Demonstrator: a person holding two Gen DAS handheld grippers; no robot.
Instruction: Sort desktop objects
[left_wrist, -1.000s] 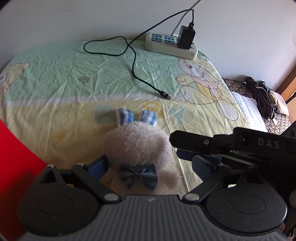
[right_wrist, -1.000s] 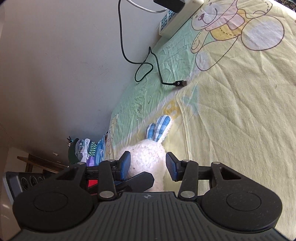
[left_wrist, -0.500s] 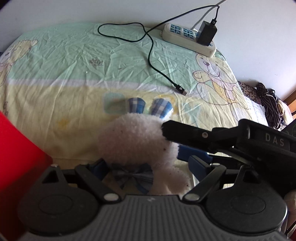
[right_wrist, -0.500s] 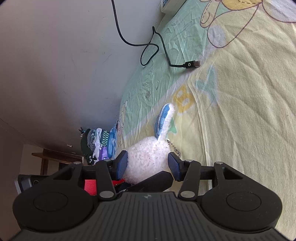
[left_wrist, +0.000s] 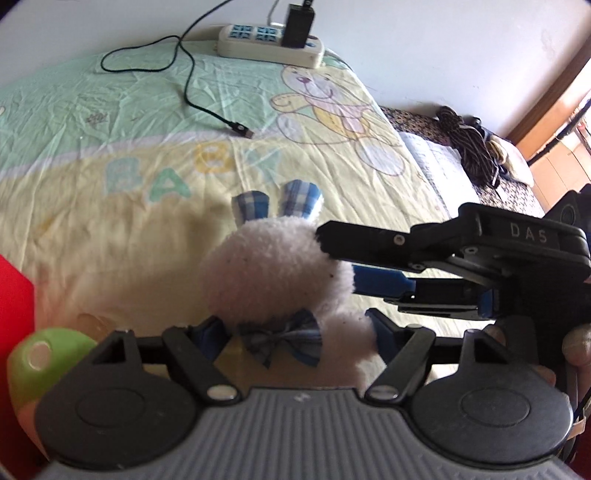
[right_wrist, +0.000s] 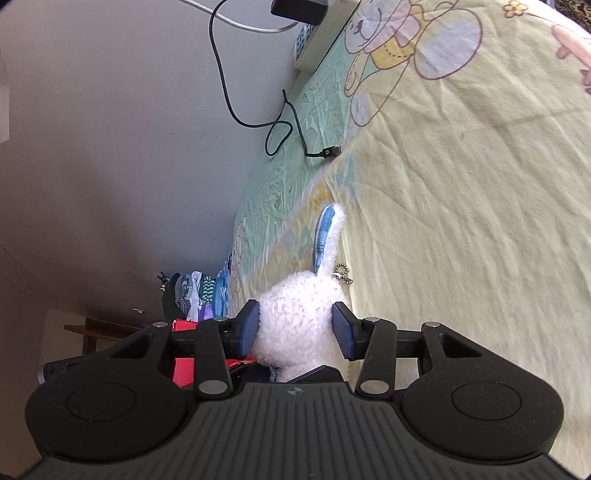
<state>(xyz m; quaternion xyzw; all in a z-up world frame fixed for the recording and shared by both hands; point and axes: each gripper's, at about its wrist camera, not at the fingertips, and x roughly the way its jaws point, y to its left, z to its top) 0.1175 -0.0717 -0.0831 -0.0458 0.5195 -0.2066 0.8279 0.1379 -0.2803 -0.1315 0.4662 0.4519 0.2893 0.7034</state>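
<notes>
**Ana:** While both claws crowd one toy, watch the far left first: a red box (left_wrist: 14, 280) at the edge, and a green-capped bottle (left_wrist: 44, 354) just beside the left claw (left_wrist: 295, 332).

**Ben:** And that left claw?

**Ana:** Spread wide, its blue pads either side of the plush bunny's (left_wrist: 277, 277) bow tie, squeezing nothing. The bunny hangs above the bed sheet (left_wrist: 110, 229), held further right by the right claw (right_wrist: 295, 328), whose pads press into the white fluff on both sides.

**Ben:** So what goes wrong?

**Ana:** Fluff compresses. My read is that the pads grip pile more than body, so a quick swing could let it slide out. If the left closes on the bow or the small paw only, the toy may twist and dangle between the two.

**Ben:** Anything to snag?

**Ana:** The ball chain (right_wrist: 341, 275) by the ears hangs loose and could catch a finger. Farther back, the black charging cable (left_wrist: 192, 92) and the power strip (left_wrist: 269, 48) lie well apart from all this.
</notes>
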